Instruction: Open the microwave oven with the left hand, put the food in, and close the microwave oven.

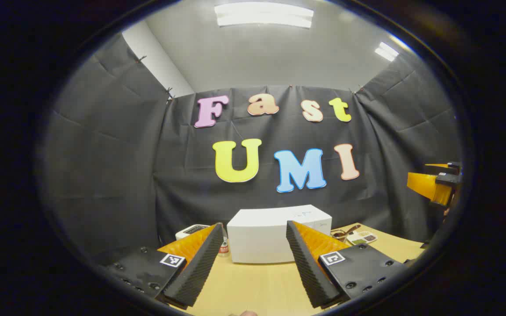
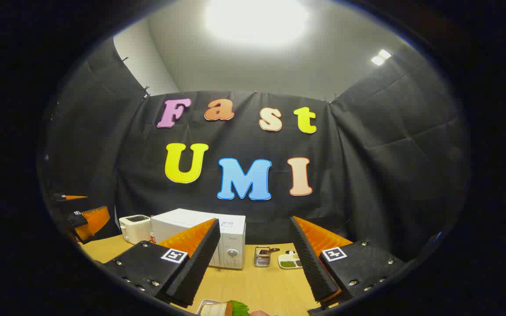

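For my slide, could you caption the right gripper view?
Open right gripper faces the closed microwave across the table.

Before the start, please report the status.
Left gripper and right gripper open, empty. Microwave shut on table. Food near right gripper. Nothing blocks.

Right gripper [image 2: 253, 259] hangs with its jaws wide apart, nothing between them. Microwave [image 2: 218, 239] sits ahead, door closed, toaster [image 2: 135, 228] off to its left. Food [image 2: 224, 308] sits right below the claw.
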Action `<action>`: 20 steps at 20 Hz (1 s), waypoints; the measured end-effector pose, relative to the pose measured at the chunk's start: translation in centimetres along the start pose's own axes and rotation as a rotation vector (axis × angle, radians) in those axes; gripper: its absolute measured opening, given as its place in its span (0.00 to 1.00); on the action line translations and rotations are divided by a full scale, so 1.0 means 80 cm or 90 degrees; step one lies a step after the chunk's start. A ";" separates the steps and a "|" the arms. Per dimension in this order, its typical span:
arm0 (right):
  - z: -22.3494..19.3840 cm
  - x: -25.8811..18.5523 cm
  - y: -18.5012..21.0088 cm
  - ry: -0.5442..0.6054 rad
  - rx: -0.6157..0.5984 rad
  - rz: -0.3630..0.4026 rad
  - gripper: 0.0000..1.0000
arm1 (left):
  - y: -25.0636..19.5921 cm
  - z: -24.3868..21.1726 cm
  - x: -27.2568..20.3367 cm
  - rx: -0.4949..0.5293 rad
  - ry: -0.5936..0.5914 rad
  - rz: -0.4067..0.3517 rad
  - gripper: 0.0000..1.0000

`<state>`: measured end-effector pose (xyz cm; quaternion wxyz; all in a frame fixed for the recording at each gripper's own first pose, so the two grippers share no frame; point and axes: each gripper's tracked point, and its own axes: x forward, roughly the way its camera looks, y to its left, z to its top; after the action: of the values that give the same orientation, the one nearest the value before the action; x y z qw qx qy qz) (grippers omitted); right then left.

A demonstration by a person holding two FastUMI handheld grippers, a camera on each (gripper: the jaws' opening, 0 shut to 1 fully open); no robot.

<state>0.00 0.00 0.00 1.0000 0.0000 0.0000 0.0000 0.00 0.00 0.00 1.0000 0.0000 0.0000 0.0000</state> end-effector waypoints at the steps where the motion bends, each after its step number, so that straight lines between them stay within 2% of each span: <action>1: -0.001 0.000 -0.001 0.000 -0.001 0.001 0.95 | -0.002 0.002 -0.001 -0.001 -0.001 -0.002 0.96; 19: -0.012 0.009 -0.040 0.006 0.014 0.012 0.95 | -0.045 -0.001 0.010 -0.021 0.006 0.008 0.97; 20: -0.012 0.009 -0.043 0.007 0.014 0.014 0.95 | -0.047 0.001 0.012 -0.021 0.002 0.012 0.95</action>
<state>0.76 -3.47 -0.92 0.9999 0.0107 0.0054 0.0108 0.97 -3.76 0.08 0.9998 -0.0168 0.0018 0.0091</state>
